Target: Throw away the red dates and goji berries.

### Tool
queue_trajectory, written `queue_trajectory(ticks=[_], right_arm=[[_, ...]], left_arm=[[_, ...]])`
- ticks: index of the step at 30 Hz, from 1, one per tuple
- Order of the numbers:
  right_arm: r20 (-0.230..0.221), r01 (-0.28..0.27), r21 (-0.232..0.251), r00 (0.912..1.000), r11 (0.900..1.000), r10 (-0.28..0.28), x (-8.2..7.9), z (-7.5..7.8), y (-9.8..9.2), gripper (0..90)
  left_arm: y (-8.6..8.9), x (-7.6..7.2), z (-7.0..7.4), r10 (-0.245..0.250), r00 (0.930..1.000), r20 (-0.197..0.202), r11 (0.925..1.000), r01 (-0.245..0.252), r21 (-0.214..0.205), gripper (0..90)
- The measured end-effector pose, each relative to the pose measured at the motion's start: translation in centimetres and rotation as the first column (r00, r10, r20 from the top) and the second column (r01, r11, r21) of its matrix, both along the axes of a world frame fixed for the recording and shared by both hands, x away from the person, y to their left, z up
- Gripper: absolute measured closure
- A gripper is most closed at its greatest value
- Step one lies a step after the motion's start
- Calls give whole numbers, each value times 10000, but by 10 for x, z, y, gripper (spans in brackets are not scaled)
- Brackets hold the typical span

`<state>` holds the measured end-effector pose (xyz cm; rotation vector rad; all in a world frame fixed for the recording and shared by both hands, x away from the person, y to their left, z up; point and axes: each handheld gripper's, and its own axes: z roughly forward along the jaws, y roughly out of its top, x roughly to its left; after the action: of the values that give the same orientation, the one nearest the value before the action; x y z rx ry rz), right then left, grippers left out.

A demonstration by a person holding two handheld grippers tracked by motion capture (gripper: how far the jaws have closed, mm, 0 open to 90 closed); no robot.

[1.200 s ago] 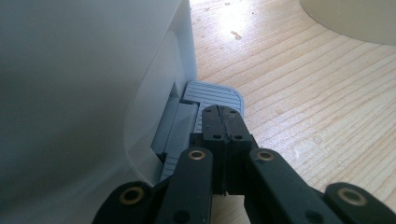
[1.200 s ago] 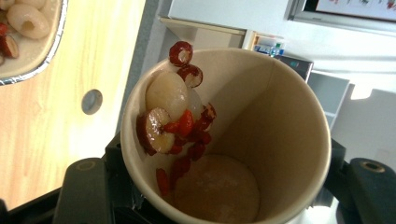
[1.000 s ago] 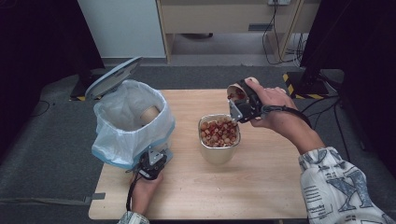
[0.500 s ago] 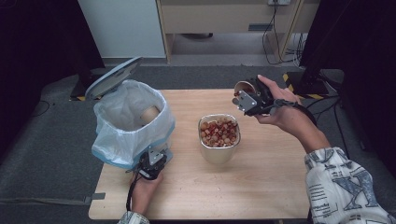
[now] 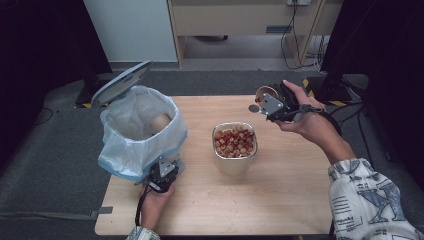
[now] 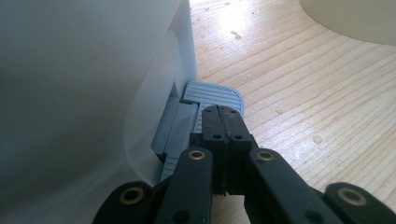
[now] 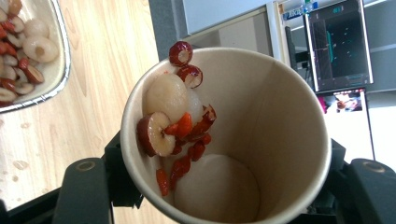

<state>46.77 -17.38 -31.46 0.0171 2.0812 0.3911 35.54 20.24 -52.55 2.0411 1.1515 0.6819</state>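
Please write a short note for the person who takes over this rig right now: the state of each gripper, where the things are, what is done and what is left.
Left gripper: jaws shut, tips pressing on the grey pedal of the bin; the lid stands open.
Right gripper: shut on a paper cup, held tilted above the table, beyond the metal container.
Done: most of the fruit pieces lie in the container.
Left: some pieces stick inside the cup near its rim. Probably shake them out, then drop the cup into the open bin, where another cup already lies, and release the pedal.
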Motion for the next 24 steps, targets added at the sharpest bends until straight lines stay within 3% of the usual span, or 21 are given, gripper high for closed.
queue_trajectory(ticks=[5,15,24], right_arm=[[-196,25,404,9998,9992,-17,2,-1,-4,317],[-802,319,1511,9966,9880,-199,6,1,-19,317],[-1257,459,2033,9919,9780,-204,8,0,-28,317]], left_arm=[[0,0,0,-7,10000,3,10000,7,-9,889],[0,0,0,-2,10000,5,10000,2,2,889],[0,0,0,-8,10000,6,10000,8,-3,889]])
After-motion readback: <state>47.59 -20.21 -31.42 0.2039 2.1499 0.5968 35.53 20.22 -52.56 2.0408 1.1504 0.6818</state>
